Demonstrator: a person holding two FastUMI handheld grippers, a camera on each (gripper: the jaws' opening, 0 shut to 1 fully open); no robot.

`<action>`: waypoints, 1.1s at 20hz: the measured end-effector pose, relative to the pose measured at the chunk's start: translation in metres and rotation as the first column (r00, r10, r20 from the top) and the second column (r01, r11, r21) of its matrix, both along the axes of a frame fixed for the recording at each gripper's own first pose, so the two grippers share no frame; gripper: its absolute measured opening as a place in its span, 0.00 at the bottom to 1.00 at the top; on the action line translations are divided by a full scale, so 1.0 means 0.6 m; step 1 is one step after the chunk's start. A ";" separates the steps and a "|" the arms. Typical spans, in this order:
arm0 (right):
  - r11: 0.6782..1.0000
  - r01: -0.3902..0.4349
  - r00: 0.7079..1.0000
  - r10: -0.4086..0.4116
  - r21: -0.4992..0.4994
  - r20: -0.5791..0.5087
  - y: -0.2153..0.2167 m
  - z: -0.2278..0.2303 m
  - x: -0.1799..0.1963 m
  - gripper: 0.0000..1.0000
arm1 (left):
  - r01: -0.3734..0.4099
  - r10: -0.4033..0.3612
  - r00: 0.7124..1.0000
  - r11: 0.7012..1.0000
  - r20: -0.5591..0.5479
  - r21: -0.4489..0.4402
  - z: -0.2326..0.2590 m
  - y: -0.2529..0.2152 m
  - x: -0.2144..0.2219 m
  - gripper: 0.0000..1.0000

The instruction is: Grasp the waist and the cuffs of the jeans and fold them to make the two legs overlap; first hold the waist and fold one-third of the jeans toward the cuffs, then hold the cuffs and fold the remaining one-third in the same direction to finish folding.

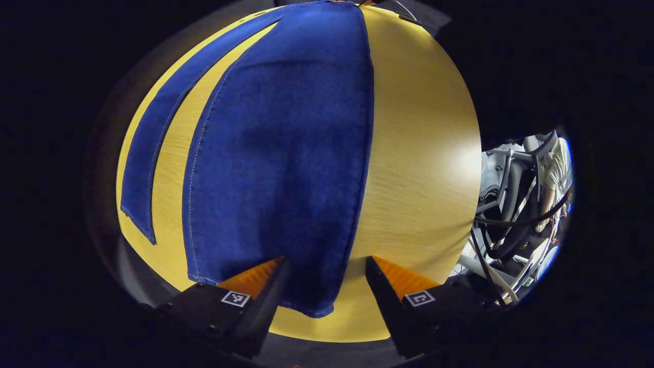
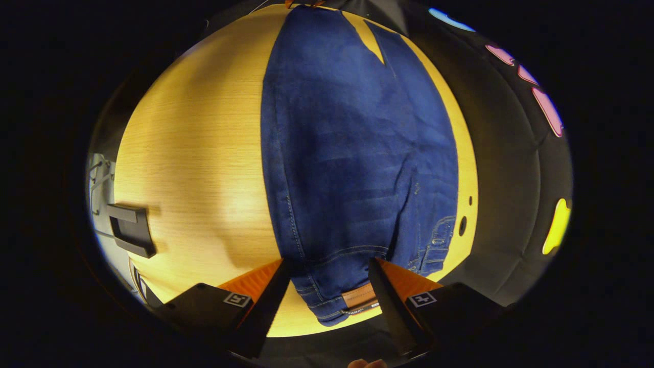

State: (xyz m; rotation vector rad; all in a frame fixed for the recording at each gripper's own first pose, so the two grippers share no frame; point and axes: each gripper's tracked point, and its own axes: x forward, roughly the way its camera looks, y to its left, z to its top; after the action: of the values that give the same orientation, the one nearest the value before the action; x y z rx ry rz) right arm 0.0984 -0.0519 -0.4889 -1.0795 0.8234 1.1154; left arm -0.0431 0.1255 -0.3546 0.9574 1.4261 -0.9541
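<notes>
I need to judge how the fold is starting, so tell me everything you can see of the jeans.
The jeans are dark blue denim with pale seam stitching, lying flat on the wooden table. In the left gripper view the two legs lie apart, and a cuff sits between the open fingers of the left gripper. The waist end, with a tan patch and a pocket, lies between the open fingers of the right gripper.

In my left gripper view the jeans [image 1: 286, 168] lie flat on the surface [image 1: 424, 153], one leg running straight ahead from between my left gripper [image 1: 324, 271] fingers — its cuff [image 1: 311, 301] at the near edge — and the other leg [image 1: 153, 133] off to its left, apart. In my right gripper view the waist [image 2: 347, 296] sits between my right gripper [image 2: 329, 273] fingers, the legs stretching away; a bracket [image 2: 130, 230] sits at the surface's left edge.
</notes>
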 end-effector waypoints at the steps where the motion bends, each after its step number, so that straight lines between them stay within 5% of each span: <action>1: 1.000 -0.003 1.000 0.002 -0.010 -0.021 0.001 -0.003 0.000 0.93 | -0.007 0.007 1.000 1.000 0.005 -0.006 -0.002 0.001 0.005 0.92; 4: 0.997 0.027 0.993 -0.035 -0.068 -0.109 -0.003 -0.006 -0.004 0.94 | -0.039 0.039 0.999 0.999 0.008 -0.014 -0.005 0.001 0.015 0.76; 7: 0.999 -0.019 0.988 0.013 -0.038 -0.156 0.018 -0.002 -0.020 0.89 | -0.016 0.016 1.000 1.000 0.005 -0.017 0.000 0.002 0.015 0.63; 11: 0.991 -0.098 0.973 0.077 -0.088 -0.219 0.013 -0.016 -0.042 0.92 | -0.018 0.018 1.000 0.999 0.011 -0.028 0.000 -0.001 0.013 0.62; 12: 0.992 -0.078 0.968 0.052 -0.097 -0.245 0.008 -0.015 -0.048 0.85 | -0.016 0.016 1.000 1.000 0.009 -0.024 -0.001 -0.002 0.012 0.63; 16: 0.994 0.028 0.950 -0.060 -0.106 -0.306 0.014 -0.018 -0.032 0.83 | -0.034 0.034 0.999 0.999 0.010 -0.008 -0.002 -0.003 0.011 0.62; 18: 0.990 0.092 0.951 -0.119 -0.109 -0.284 0.017 -0.022 -0.009 0.53 | -0.044 0.043 0.999 0.999 0.007 0.015 -0.001 0.000 0.017 0.61; 20: 0.983 0.151 0.944 -0.174 -0.104 -0.279 0.013 -0.022 0.001 0.18 | -0.043 0.042 0.999 0.998 0.021 0.038 0.000 0.005 0.035 0.36; 22: 0.973 0.213 0.935 -0.230 -0.091 -0.270 0.012 -0.022 0.003 0.06 | -0.087 0.087 0.996 0.996 0.003 0.032 0.000 0.006 0.036 0.10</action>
State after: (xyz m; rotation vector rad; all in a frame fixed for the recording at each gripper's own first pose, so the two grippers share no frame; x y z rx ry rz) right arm 0.1000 -0.0447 -0.5024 -0.8628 1.1800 1.0685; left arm -0.0213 0.1289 -0.3545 0.9125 1.4736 -0.8683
